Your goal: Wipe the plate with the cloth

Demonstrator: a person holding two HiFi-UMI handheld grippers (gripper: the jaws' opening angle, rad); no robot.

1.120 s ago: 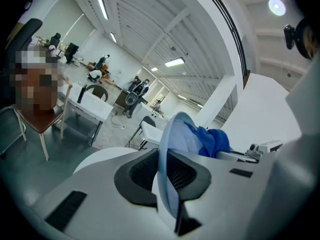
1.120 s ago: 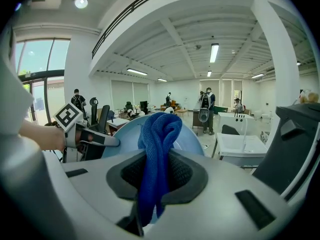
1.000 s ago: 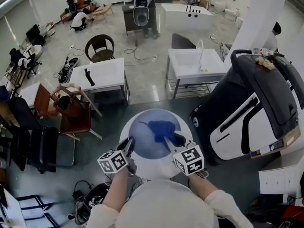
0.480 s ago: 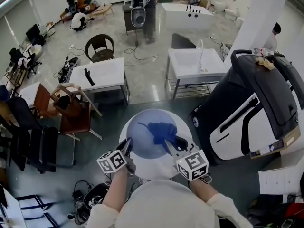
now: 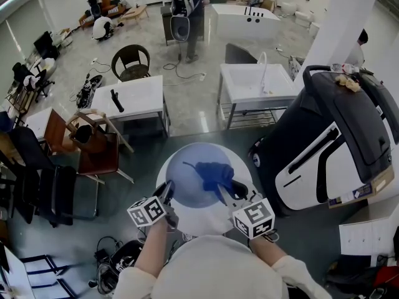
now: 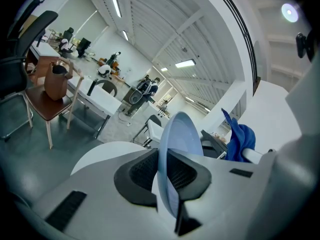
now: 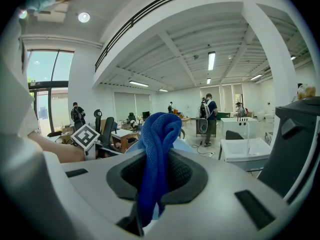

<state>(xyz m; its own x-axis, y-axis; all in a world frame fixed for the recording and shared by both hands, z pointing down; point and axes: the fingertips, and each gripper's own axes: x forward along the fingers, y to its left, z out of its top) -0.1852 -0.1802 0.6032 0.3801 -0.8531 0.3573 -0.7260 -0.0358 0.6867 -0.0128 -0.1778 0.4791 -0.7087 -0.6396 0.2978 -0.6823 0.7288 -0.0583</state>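
Observation:
A light blue plate [image 5: 190, 179] is held above a round white table [image 5: 201, 222]. My left gripper [image 5: 167, 193] is shut on the plate's near-left rim. In the left gripper view the plate [image 6: 179, 131] stands edge-on between the pads of that gripper [image 6: 167, 179]. A dark blue cloth [image 5: 214, 170] lies bunched on the plate's right half, and my right gripper [image 5: 225, 189] is shut on it. In the right gripper view the cloth [image 7: 157, 144] rises from between the pads of the gripper [image 7: 150, 186], and it hides most of the plate behind it.
A big black-and-white machine [image 5: 330, 142] stands close on the right. Behind the round table are a white sink stand [image 5: 255, 83] and a white table [image 5: 134, 98]. Chairs [image 5: 100, 151] crowd the left, and cables [image 5: 112, 260] lie on the floor.
My right gripper's marker cube has slid a little toward me and to the right, with the cloth still on the plate. The left gripper and the plate have kept still.

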